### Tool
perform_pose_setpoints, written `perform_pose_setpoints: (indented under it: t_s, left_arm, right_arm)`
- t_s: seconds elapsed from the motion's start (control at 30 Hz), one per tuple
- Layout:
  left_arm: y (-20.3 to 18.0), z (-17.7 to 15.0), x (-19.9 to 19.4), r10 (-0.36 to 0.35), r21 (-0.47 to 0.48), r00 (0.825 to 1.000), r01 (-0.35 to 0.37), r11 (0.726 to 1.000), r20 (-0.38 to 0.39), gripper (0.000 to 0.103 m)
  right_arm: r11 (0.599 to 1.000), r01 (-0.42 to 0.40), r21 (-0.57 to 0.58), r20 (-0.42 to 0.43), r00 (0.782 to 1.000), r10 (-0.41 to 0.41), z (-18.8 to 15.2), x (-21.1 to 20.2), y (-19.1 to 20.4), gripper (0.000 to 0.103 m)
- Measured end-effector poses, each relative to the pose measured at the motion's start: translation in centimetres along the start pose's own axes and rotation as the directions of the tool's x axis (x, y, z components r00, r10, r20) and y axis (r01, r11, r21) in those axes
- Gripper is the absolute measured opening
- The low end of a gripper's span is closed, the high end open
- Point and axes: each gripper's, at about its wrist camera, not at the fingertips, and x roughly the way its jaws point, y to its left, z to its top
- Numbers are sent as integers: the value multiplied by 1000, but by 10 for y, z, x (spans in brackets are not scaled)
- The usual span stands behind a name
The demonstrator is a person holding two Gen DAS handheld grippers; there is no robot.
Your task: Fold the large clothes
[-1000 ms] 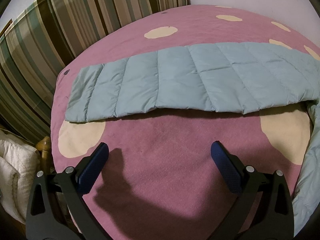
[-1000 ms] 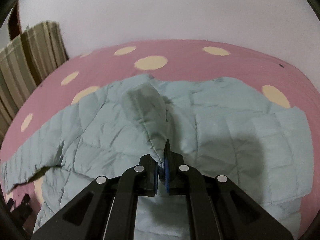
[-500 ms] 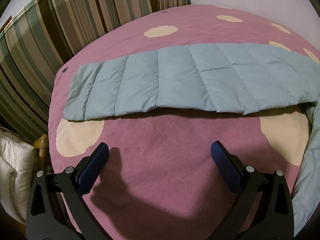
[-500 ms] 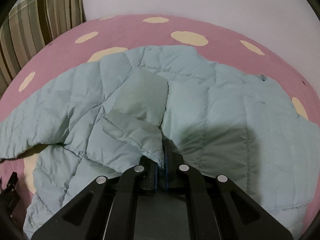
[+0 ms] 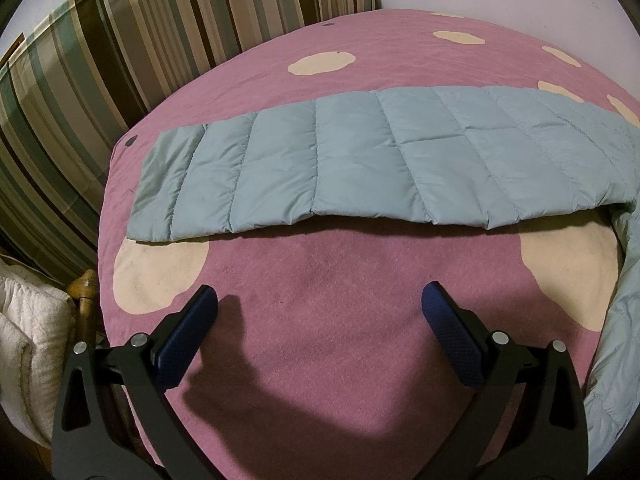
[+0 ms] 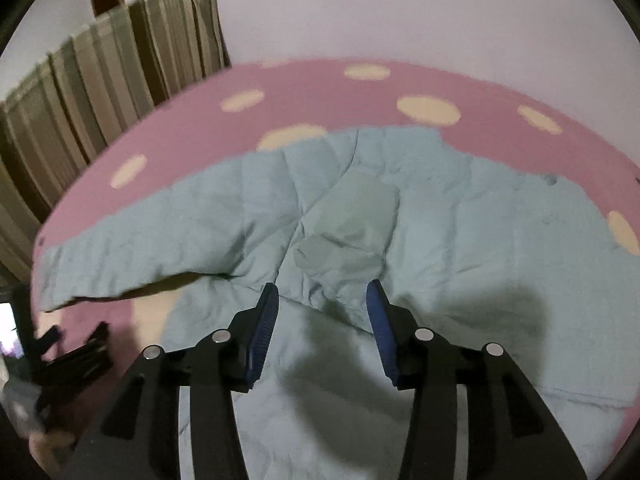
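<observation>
A light blue quilted jacket lies spread on a pink bed cover with cream dots. Its long sleeve stretches flat across the left wrist view. My left gripper is open and empty above bare cover, just in front of the sleeve. My right gripper is open and empty above the jacket's body, where a folded flap lies on the fabric. The left gripper shows blurred at the lower left of the right wrist view.
A striped cushion or headboard rises along the bed's left side. A white padded blanket and a wooden post stand by the bed's left edge. A pale wall backs the bed.
My right gripper has opened and let go of the jacket flap it was pinching; the flap now lies on the jacket. The right view has lifted back. The left gripper barely moved.
</observation>
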Motion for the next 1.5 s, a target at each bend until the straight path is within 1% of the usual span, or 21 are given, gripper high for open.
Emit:
perform_pose_setpoints:
  t_s: [0.07, 0.13, 0.17, 0.2, 0.23, 0.33, 0.43, 0.47, 0.57, 0.67, 0.73, 0.77, 0.87, 1.03, 1.13, 1.2, 1.27, 1.33, 1.43, 1.47, 1.5]
  left_arm:
    - [0, 0, 0, -1, -1, 1000, 1, 1000, 0, 101]
    - [-1, 0, 0, -1, -2, 1000, 1, 1000, 0, 101]
    - [-1, 0, 0, 0, -1, 1000, 0, 1000, 0, 101]
    - [-1, 0, 0, 1, 0, 1000, -1, 1000, 0, 101]
    - [-1, 0, 0, 2, 1, 1000, -2, 1000, 1, 101]
    - [0, 0, 0, 0, -1, 1000, 0, 1000, 0, 101]
    - [-1, 0, 0, 3, 2, 1000, -3, 1000, 0, 101]
    - [-1, 0, 0, 5, 3, 1000, -5, 1000, 1, 101]
    - [-1, 1, -1, 16, 11, 1000, -16, 1000, 4, 101]
    - [-2, 1, -2, 24, 18, 1000, -24, 1000, 6, 101]
    - [0, 1, -2, 25, 18, 1000, -25, 1000, 7, 101]
    - [-2, 1, -2, 24, 18, 1000, -25, 1000, 7, 101]
    - [-1, 1, -2, 25, 18, 1000, -25, 1000, 6, 101]
    - [-2, 1, -2, 25, 18, 1000, -25, 1000, 6, 101]
    - [-2, 1, -2, 25, 18, 1000, -25, 1000, 6, 101]
    - [-2, 1, -2, 26, 19, 1000, -26, 999, 7, 101]
    - [-3, 1, -2, 26, 19, 1000, -26, 999, 7, 101]
    - [-2, 1, -2, 28, 21, 1000, -28, 999, 6, 101]
    - [0, 2, -3, 25, 19, 1000, -25, 1000, 7, 101]
    - [-2, 2, -3, 25, 19, 1000, -25, 1000, 6, 101]
    - [-1, 2, -2, 22, 17, 1000, -23, 1000, 4, 101]
  right_arm:
    - [999, 35, 17, 45, 998, -35, -4, -27, -20, 45]
    - [995, 81, 65, 66, 994, -86, -9, -45, -53, 36]
    - [986, 125, 107, 62, 989, -132, -13, -54, -79, 33]
    - [976, 162, 146, 56, 984, -171, -18, -59, -102, 27]
    - [954, 212, 210, 35, 974, -224, -26, -64, -135, 22]
    - [890, 296, 348, -30, 952, -305, -50, -71, -204, 19]
    - [846, 369, 384, -103, 928, -358, -74, -65, -243, 19]
    - [838, 376, 396, -126, 926, -356, -80, -60, -253, 19]
    - [826, 402, 395, -180, 915, -360, -94, -41, -270, 19]
    - [832, 400, 386, -170, 917, -362, -94, -34, -273, 19]
    - [833, 397, 385, -172, 918, -358, -90, -41, -271, 19]
    - [834, 383, 397, -169, 924, -344, -87, -45, -271, 19]
    - [827, 332, 453, -110, 942, -318, -82, -66, -279, 19]
    - [812, 314, 493, -58, 942, -329, -55, -61, -302, 19]
    - [812, 330, 482, -60, 937, -345, -43, -46, -311, 19]
    - [809, 352, 471, -89, 931, -354, -37, -30, -316, 19]
    - [805, 367, 466, -142, 929, -341, -39, -11, -323, 19]
    - [805, 379, 457, -158, 925, -346, -42, 0, -324, 19]
    - [809, 395, 434, -145, 918, -370, -38, -9, -318, 19]
    - [808, 393, 438, -137, 918, -372, -37, -19, -315, 20]
    - [805, 391, 446, -124, 918, -377, -39, -31, -313, 23]
